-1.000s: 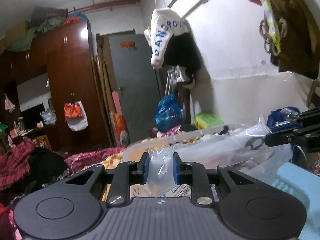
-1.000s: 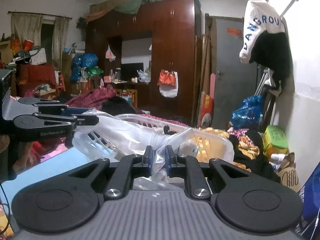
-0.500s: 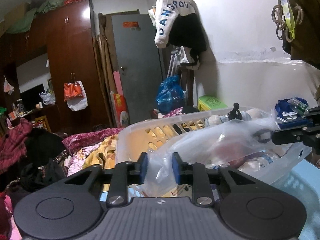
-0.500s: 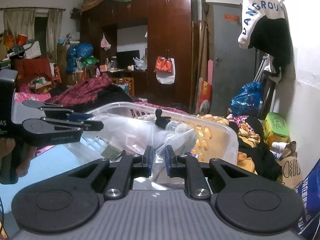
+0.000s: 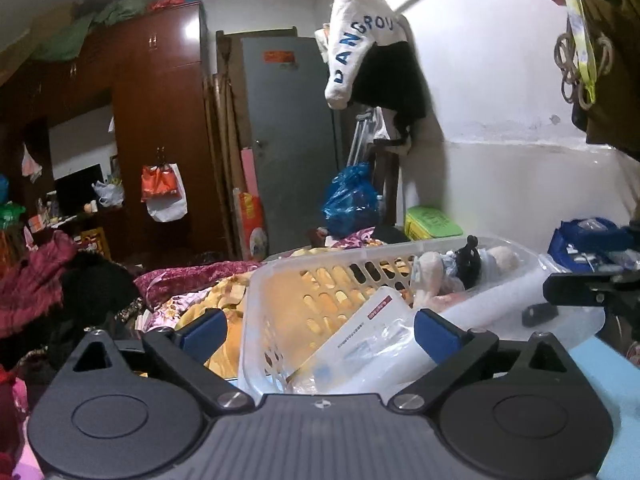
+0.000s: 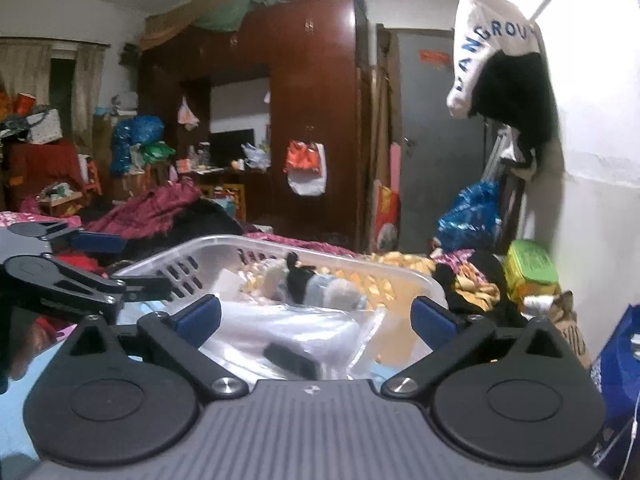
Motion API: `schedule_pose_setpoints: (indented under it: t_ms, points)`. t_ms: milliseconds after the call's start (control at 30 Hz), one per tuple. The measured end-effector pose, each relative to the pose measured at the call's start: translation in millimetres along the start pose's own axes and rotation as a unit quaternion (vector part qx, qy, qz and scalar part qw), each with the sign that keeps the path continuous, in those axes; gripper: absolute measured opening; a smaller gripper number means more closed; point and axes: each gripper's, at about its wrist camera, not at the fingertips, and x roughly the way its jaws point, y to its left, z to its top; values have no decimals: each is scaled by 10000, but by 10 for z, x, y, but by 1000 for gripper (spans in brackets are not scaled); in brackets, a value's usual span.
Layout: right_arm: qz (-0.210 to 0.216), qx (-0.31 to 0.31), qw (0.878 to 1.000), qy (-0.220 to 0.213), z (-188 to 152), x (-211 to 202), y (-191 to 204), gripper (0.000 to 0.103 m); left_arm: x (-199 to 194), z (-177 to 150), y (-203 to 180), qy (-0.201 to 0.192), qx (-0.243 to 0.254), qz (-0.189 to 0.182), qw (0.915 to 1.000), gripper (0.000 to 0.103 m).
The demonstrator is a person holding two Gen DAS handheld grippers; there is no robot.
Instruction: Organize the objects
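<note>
Right in front of both grippers sits the white laundry basket (image 5: 320, 276), clear plastic bag (image 6: 296, 324) now dropped inside among plush toys (image 6: 316, 280). Left gripper (image 5: 318, 332) and right gripper (image 6: 316, 318) fingers just sprang wide open, gripping nothing; earlier they pinched it.

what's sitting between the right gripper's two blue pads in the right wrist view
A crumpled clear plastic bag with a dark flat object inside, lying in the white slotted laundry basket; the pads stand apart from it.

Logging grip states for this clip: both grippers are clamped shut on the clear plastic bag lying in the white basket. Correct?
Not quite. Both wrist views show the left gripper and right gripper open, having just released the clear plastic bag, which does lie in the white basket.
</note>
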Motion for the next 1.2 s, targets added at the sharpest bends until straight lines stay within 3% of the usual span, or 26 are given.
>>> schedule_pose_setpoints:
  t_ms: [500, 767, 833, 967, 1200]
  points:
    - [-74, -66, 10000, 13, -67, -241, 40, 103, -374, -116, -235, -181, 72, 31, 9998, 101]
    - [-684, -404, 9968, -65, -170, -756, 273, 103, -1075, -140, -351, -325, -51, 116, 9994, 101]
    - [-630, -297, 9975, -151, -201, -934, 301, 103, -1334, -134, -393, -213, -19, 269, 9994, 101]
    - [-464, 152, 9984, -274, -238, -1230, 285, 103, -1769, -192, -442, -460, 20, 242, 9986, 101]
    - [-517, 468, 9974, -170, -377, -1176, 242, 103, -1739, -538, -387, -484, -318, 198, 9981, 101]
